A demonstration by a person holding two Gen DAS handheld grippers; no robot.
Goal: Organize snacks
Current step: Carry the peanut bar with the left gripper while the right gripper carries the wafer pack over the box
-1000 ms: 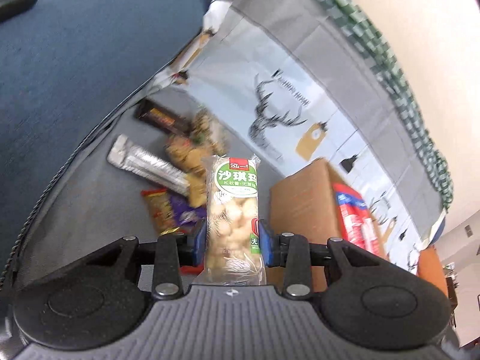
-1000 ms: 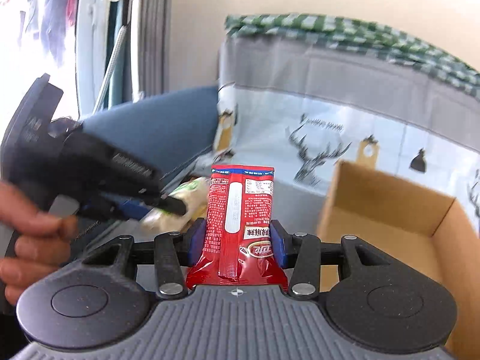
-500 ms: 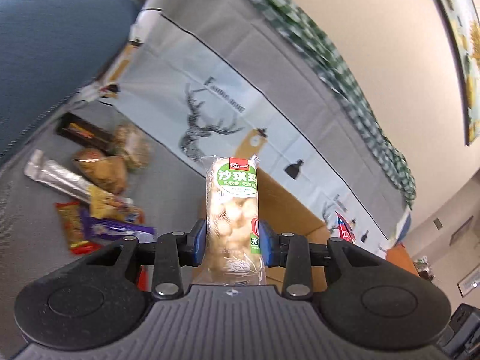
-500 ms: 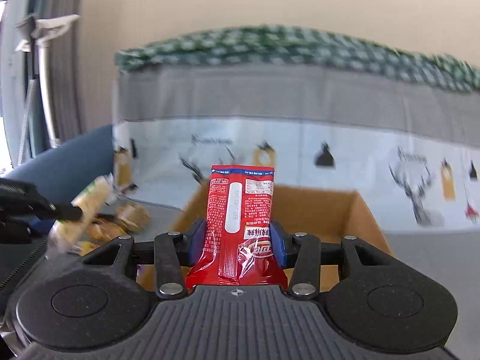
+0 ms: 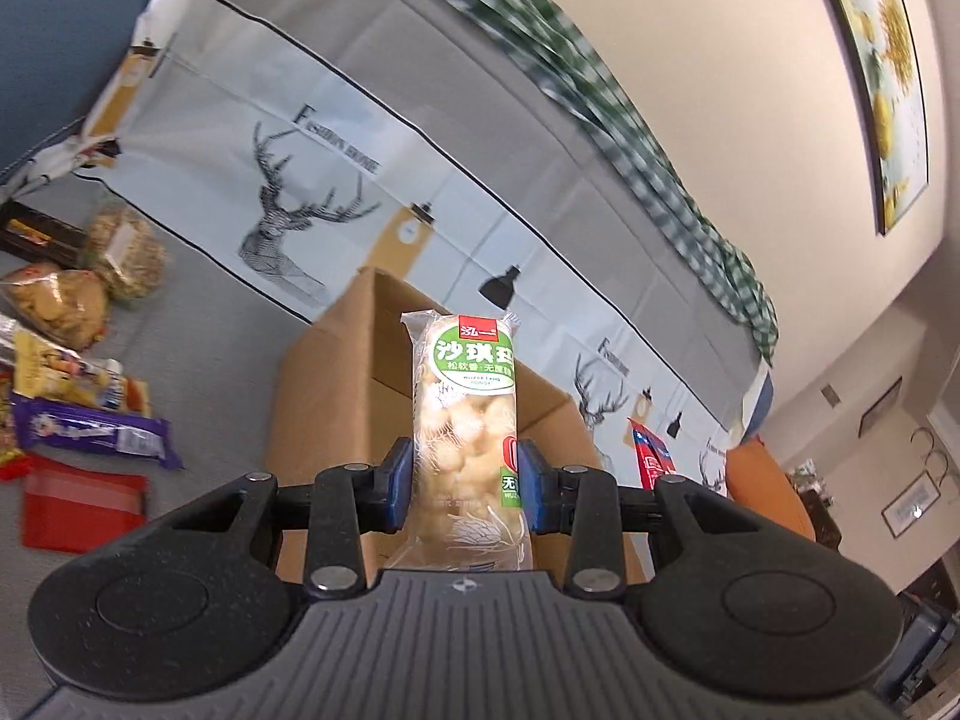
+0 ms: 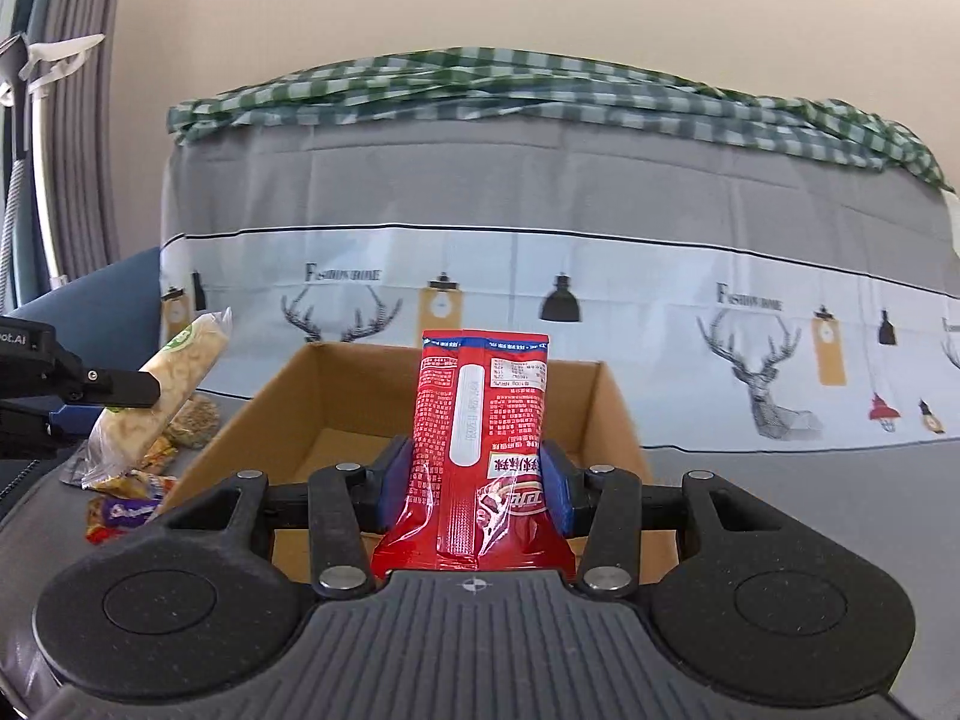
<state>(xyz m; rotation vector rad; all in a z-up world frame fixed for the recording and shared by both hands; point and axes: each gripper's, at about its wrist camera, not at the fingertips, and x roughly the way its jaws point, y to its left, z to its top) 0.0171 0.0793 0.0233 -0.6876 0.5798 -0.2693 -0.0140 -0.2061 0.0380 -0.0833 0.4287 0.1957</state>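
My left gripper (image 5: pixel 465 483) is shut on a clear pack of pale puffed snack with a green label (image 5: pixel 465 408), held upright in front of an open cardboard box (image 5: pixel 324 396). My right gripper (image 6: pixel 474 483) is shut on a red snack packet (image 6: pixel 480 426), upright before the same box (image 6: pixel 336 396), whose inside looks bare from here. In the right wrist view the left gripper (image 6: pixel 129 390) and its puffed snack pack (image 6: pixel 171 384) hang at the left, just outside the box's left wall. The red packet's tip (image 5: pixel 651 456) shows past the box in the left wrist view.
Several loose snacks lie on the grey seat left of the box: a purple bar (image 5: pixel 90 432), a red packet (image 5: pixel 84 507), a yellow pack (image 5: pixel 66 378), bagged biscuits (image 5: pixel 60 300) and a dark bar (image 5: pixel 36 234). A deer-print sofa back (image 6: pixel 540 276) rises behind. A blue cushion (image 5: pixel 54 30) is far left.
Both grippers have swung right with their packs, away from the snack pile and over toward the box. The box now sits centred ahead of each; the grips are unchanged.
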